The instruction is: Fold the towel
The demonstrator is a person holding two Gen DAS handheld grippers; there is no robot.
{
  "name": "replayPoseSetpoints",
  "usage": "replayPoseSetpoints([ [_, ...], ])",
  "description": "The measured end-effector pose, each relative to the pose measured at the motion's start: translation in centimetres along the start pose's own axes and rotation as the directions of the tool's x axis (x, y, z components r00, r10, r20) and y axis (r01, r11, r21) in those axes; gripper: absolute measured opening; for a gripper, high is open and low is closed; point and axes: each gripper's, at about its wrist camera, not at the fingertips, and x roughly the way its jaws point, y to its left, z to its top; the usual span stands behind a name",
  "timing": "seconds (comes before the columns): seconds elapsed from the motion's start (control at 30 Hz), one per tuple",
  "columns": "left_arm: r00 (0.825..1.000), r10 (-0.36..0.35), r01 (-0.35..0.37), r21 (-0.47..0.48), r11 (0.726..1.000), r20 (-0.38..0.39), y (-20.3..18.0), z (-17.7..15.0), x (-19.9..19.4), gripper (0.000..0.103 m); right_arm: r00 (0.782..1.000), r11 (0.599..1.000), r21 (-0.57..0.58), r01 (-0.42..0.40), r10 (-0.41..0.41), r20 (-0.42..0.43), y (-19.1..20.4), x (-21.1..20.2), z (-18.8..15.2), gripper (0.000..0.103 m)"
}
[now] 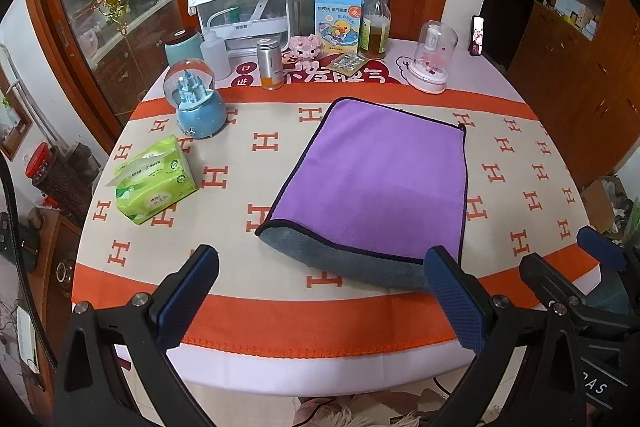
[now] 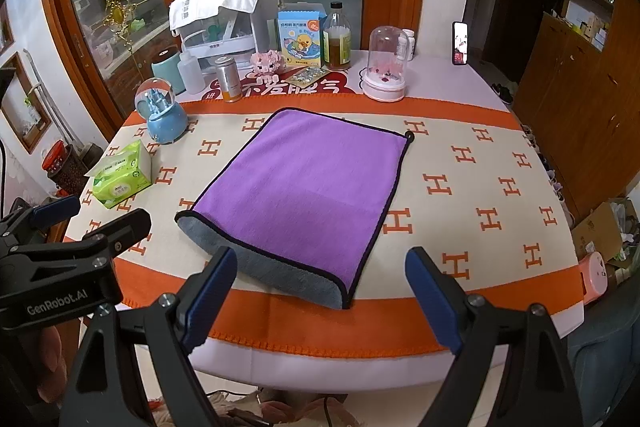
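Observation:
A purple towel with a grey underside and dark trim lies folded on the orange-and-cream table cloth; it also shows in the right wrist view. Its grey lower layer sticks out at the near edge. My left gripper is open and empty, held above the near table edge just in front of the towel. My right gripper is open and empty, also in front of the towel's near edge. Each gripper shows at the side of the other's view.
A green tissue pack and a blue snow globe stand left of the towel. Bottles, a box, a glass dome and a white container line the far edge. A wooden cabinet stands to the right.

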Motion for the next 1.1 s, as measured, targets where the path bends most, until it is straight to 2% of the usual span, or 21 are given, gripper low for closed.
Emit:
replayPoseSetpoints([
  [1.1,1.000,-0.016,0.016,0.020,1.000,0.003,1.1,0.1,0.1,0.102,1.000,1.000,0.006,0.022,-0.022,-0.007,1.1,0.4,0.4,0.087],
])
